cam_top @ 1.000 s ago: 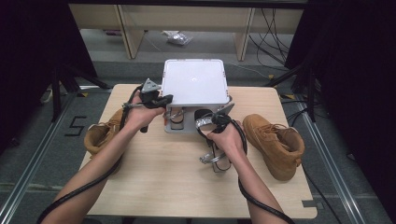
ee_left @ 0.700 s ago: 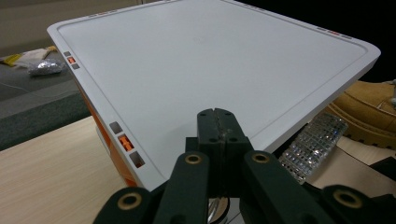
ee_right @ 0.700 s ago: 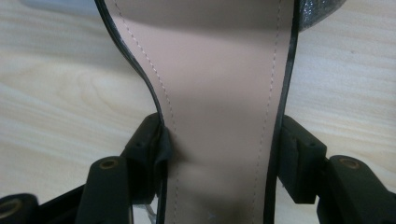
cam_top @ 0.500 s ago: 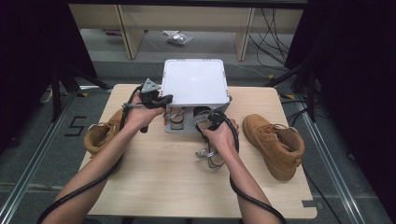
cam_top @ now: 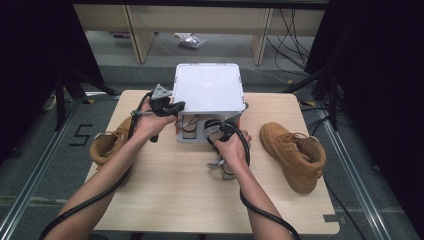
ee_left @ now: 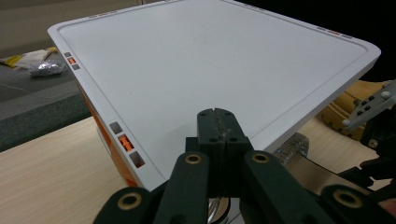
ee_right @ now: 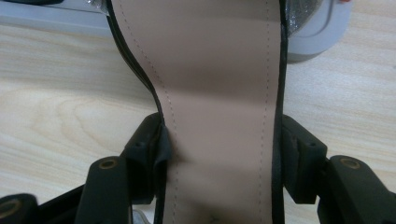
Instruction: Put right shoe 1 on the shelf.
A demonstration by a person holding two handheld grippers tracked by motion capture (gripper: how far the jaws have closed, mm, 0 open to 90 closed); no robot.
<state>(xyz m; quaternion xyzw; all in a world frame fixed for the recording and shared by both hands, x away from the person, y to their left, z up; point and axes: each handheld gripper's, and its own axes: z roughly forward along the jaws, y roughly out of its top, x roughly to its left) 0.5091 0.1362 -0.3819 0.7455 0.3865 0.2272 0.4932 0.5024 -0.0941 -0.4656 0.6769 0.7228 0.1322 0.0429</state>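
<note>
On the pale wooden table [cam_top: 165,200], with dark floor all round, the right gripper [ee_right: 219,154] clamps wide across a sandal's beige insole [ee_right: 219,84] just before the white box [cam_top: 209,87], bare wood either side, while the left gripper [ee_left: 217,126], jaws pressed together empty, sits at that box's near edge.

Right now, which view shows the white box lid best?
The left gripper view: the white box lid spreads across the frame, with its rim and orange latches sharp. The high view shows the lid whole but small, from above. The right gripper view catches just a grey-white edge at the top.
</note>
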